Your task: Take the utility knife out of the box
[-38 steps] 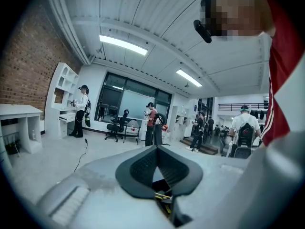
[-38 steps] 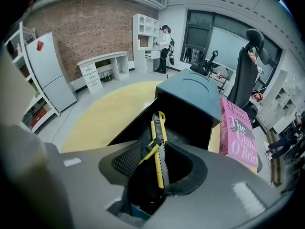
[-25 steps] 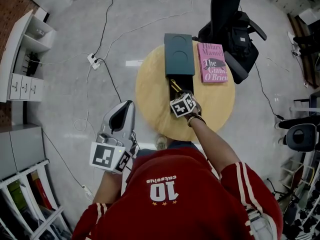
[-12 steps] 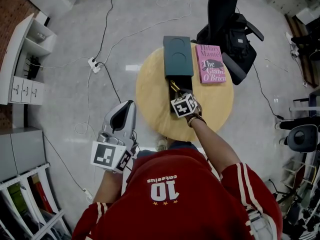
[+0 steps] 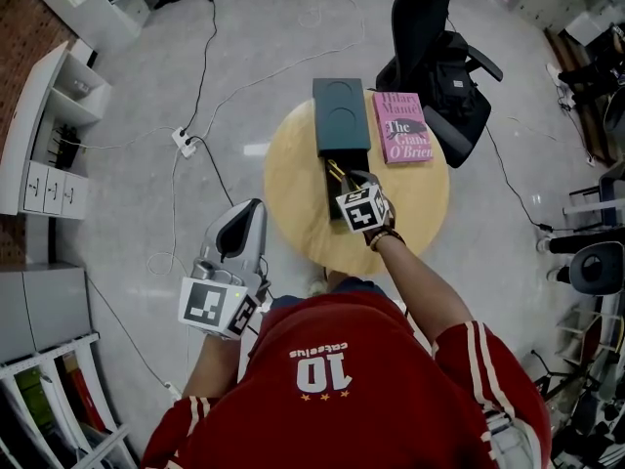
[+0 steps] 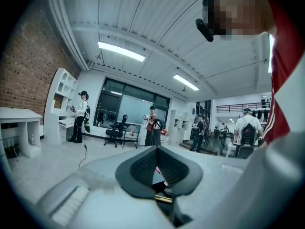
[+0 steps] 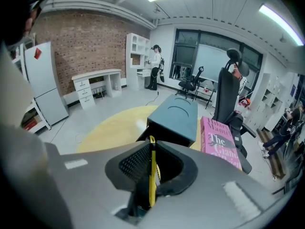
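Observation:
The dark teal box (image 5: pixel 342 115) lies on the round wooden table (image 5: pixel 293 189), its open end (image 7: pixel 164 138) toward me. My right gripper (image 5: pixel 344 177) hangs just above that open end, pointing down at it, shut on the yellow utility knife (image 7: pixel 152 171). The knife stands on edge between the pads, and its tip sticks out past them (image 5: pixel 338 171). My left gripper (image 5: pixel 248 209) is off the table at the left, held about level over the floor. It is shut (image 6: pixel 156 150) with nothing in it.
A pink book (image 5: pixel 400 127) lies on the table right of the box (image 7: pixel 218 141). A black office chair (image 5: pixel 444 62) stands behind the table. Cables and a power strip (image 5: pixel 184 143) lie on the floor at left. White shelving (image 5: pixel 49 115) lines the left wall.
My right gripper has risen with the knife, away from the box's open end. The left gripper has barely moved.

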The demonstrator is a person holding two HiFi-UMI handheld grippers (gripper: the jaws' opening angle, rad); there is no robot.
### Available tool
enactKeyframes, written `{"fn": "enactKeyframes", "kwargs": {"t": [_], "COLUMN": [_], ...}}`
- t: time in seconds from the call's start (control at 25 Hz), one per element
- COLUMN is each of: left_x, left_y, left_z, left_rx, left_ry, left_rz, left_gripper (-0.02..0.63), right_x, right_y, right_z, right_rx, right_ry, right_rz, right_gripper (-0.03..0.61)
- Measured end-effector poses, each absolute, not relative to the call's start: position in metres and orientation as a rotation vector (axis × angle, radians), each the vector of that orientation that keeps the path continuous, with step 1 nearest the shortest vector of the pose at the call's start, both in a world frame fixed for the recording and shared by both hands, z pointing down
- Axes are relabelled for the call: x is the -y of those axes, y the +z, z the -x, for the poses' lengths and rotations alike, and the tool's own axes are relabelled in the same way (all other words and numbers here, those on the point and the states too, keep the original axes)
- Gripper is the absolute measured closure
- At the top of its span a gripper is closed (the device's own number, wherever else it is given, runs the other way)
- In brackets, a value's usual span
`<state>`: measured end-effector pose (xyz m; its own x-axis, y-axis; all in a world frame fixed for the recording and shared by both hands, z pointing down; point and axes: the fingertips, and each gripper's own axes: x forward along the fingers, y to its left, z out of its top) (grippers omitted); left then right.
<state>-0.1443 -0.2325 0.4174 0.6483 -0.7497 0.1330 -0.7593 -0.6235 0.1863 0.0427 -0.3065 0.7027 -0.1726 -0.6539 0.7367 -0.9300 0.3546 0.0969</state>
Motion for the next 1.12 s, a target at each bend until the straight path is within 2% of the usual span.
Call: {"fn": "enactKeyframes", "kwargs": {"t": [0.68,1.12], "left_x": [0.200,0.187], "left_y": [0.377,0.366], "left_z": [0.143,0.127], "left_rx": [1.240,1.181], "left_ry": [-0.047,-0.071], "left_rz": [-2.734,-2.798], "left_gripper": [0.611,0.611], "right_x": [0.271,0.206], "right_y": [0.531,0.412], "right_z": [-0.047,-0.053], "right_rx": [2.202,2.427], "right_ry": [0.288,0.197], "right_rz": [-1.598,-1.742], "right_gripper": [0.538,0.538]}}
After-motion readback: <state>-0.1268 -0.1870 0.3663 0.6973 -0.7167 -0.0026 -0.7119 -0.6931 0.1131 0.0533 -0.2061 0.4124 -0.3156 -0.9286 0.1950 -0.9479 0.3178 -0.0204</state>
